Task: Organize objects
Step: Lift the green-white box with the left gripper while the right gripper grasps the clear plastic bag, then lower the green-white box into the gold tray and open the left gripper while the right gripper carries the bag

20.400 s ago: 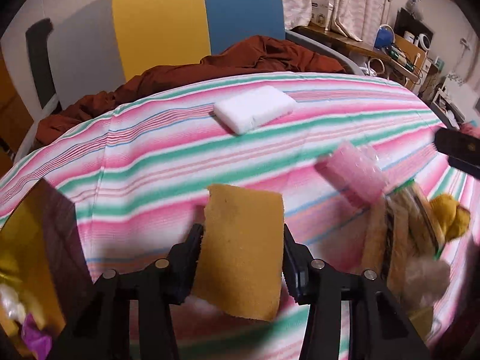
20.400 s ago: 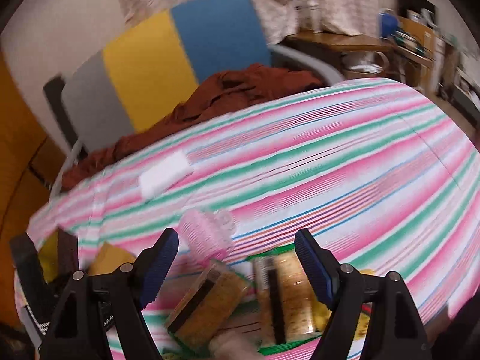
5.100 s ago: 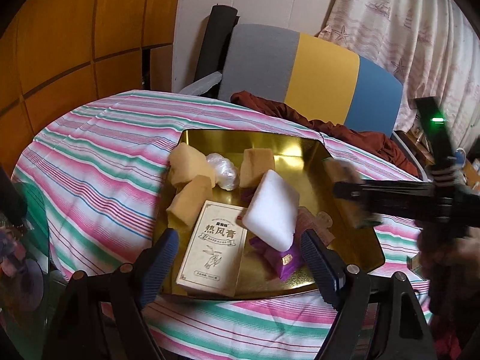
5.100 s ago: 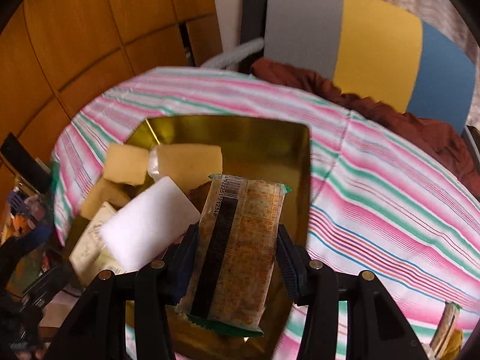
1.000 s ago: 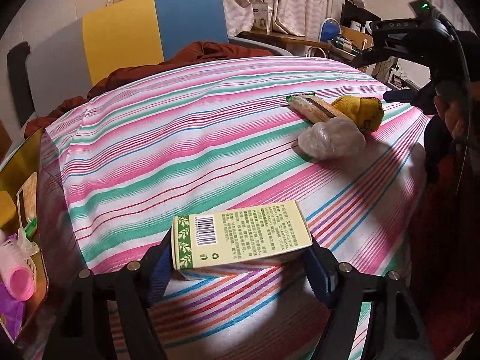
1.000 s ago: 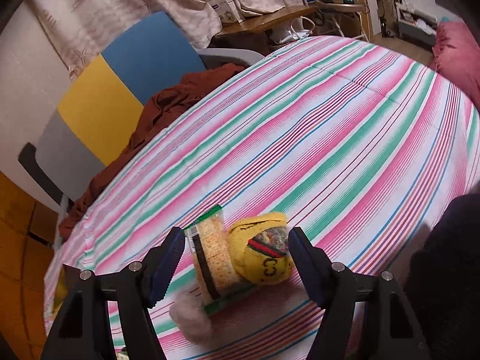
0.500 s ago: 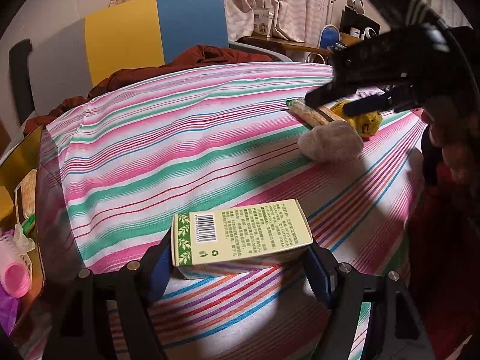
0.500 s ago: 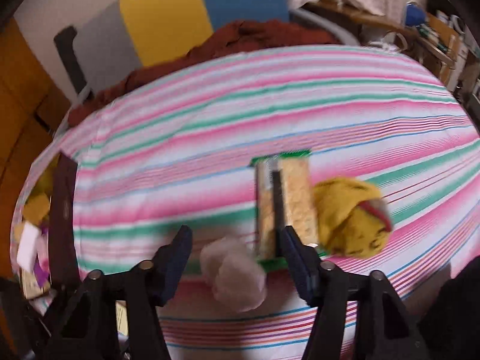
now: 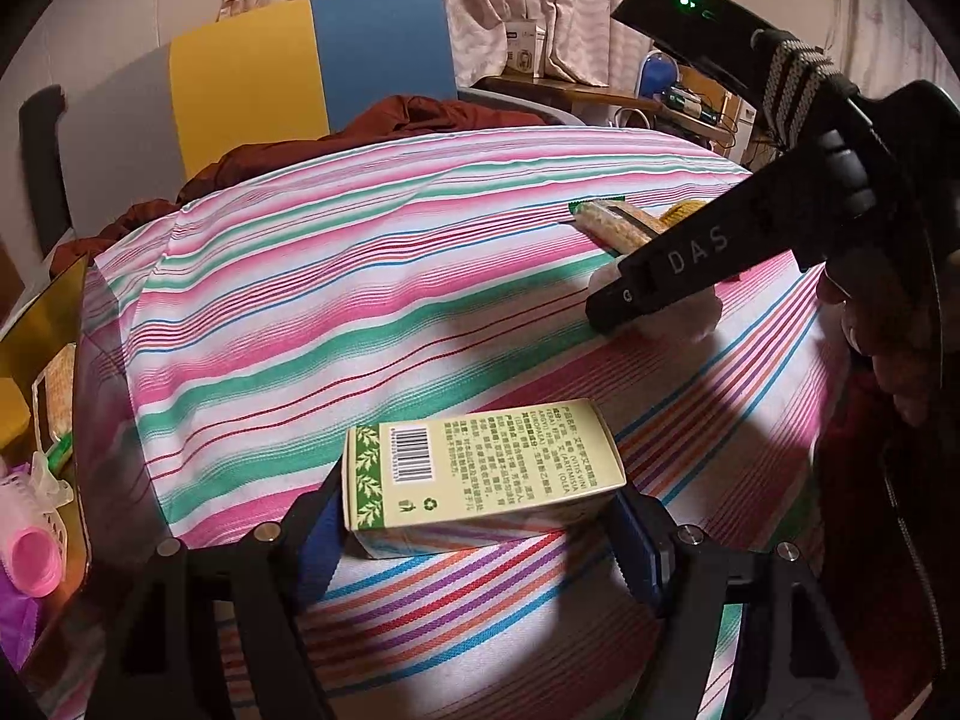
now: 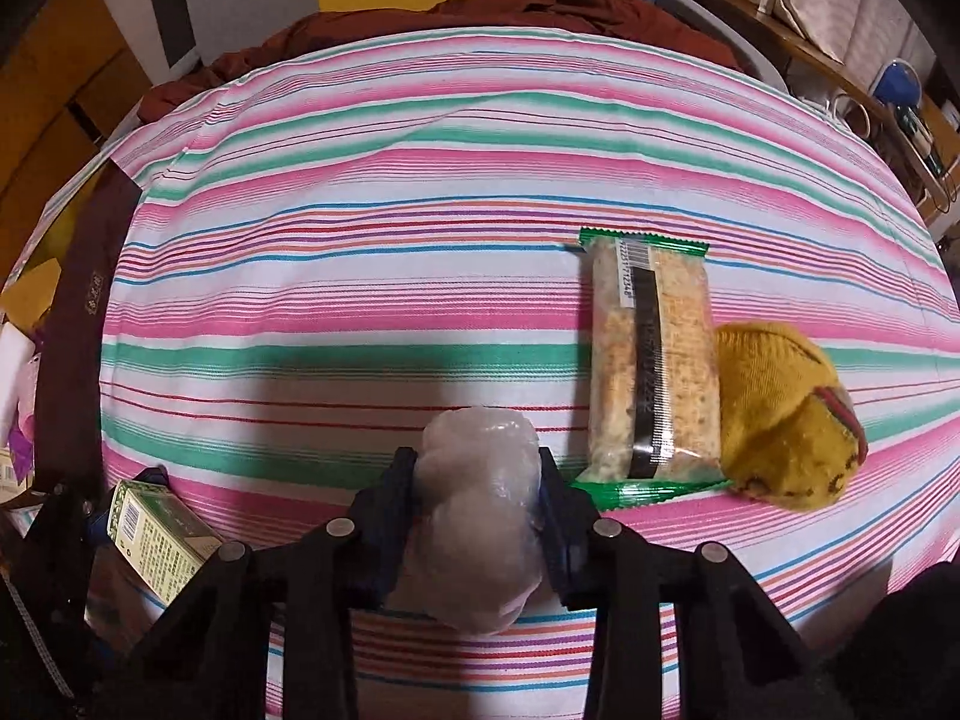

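Note:
My left gripper point(image 9: 474, 516) is shut on a cream and green box point(image 9: 480, 468) with a barcode and holds it low over the striped tablecloth point(image 9: 360, 312). The same box point(image 10: 162, 534) shows at the lower left of the right wrist view. My right gripper point(image 10: 477, 474) points steeply down, and its jaws are closing on a crumpled clear-plastic lump point(image 10: 480, 504). Both pads touch the lump's sides. In the left wrist view the right gripper's body covers most of this lump point(image 9: 702, 318). A cracker packet point(image 10: 651, 360) and a yellow knitted bundle point(image 10: 786, 420) lie just right of it.
A gold tray point(image 9: 36, 330) sits at the table's left edge. In it are a pink hair roller point(image 9: 30, 558), another cracker packet point(image 9: 60, 396) and other items. A grey, yellow and blue chair point(image 9: 240, 78) with a brown cloth point(image 9: 420, 114) stands behind the table.
The right gripper swung from the yellow bundle and cracker packet over to the plastic lump, came down and narrowed its jaws onto it. The left gripper kept still with the box.

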`<state>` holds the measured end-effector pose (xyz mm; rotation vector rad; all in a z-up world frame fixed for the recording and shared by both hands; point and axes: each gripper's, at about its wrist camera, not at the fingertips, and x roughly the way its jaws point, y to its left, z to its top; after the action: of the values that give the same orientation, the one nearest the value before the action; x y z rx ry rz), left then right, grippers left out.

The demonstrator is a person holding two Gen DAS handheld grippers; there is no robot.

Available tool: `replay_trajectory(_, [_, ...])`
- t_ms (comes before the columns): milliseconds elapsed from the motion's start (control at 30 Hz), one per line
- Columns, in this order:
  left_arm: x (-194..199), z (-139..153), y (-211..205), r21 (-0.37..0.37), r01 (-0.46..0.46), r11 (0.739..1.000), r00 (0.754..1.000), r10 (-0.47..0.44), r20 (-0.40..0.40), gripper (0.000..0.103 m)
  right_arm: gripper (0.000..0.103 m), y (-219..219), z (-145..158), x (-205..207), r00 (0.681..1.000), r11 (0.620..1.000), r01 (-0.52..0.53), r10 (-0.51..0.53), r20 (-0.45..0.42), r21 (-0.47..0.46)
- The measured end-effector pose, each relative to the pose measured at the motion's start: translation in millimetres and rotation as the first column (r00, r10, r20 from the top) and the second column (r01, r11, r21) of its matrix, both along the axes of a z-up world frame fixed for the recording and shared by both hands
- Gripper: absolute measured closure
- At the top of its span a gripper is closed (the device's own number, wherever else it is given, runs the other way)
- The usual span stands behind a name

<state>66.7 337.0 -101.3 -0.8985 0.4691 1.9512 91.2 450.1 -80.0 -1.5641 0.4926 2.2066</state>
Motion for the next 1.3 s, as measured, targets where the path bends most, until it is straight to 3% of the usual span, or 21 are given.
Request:
replay_trajectory(233, [-1, 13, -3, -0.010, -0.028, 1.000, 1.000, 0.028, -0.001, 0.028, 0.066, -1, 2, 1, 0.999, 1.000, -0.022, 0.022, -0.025, -0.019])
replay_trajectory(600, [5, 72, -31, 0.074, -0.080, 0.994, 0.994, 0.085, -0.066, 0.028, 0.066, -9, -2, -9, 0.999, 0.999, -0.048, 0.048, -0.009, 0.000])
replay_trajectory(900, [-4, 101, -67, 0.127, -0.158, 0.979, 0.983, 0.167, -0.069, 0.028, 0.066, -11, -1, -5, 0.998, 0.998, -0.063, 0.063, 0.001, 0.022])
replay_trajectory(1133, [-29, 116, -104, 0.154, -0.268, 0.951, 0.957, 0.282, -0.073, 0.028, 0.066, -14, 0, -4, 0.997, 0.996, -0.077, 0.077, 0.010, 0.054])
replay_trajectory(1233, [-48, 121, -131, 0.170, -0.345, 0.923, 0.931, 0.360, -0.065, 0.028, 0.067, -22, -2, -18, 0.995, 0.993, -0.096, 0.096, 0.002, 0.067])
replay_trajectory(1300, [-68, 119, -156, 0.173, -0.417, 0.892, 0.899, 0.433, -0.062, 0.028, 0.067, -25, 0, -19, 0.994, 0.990, -0.112, 0.113, -0.006, 0.082])
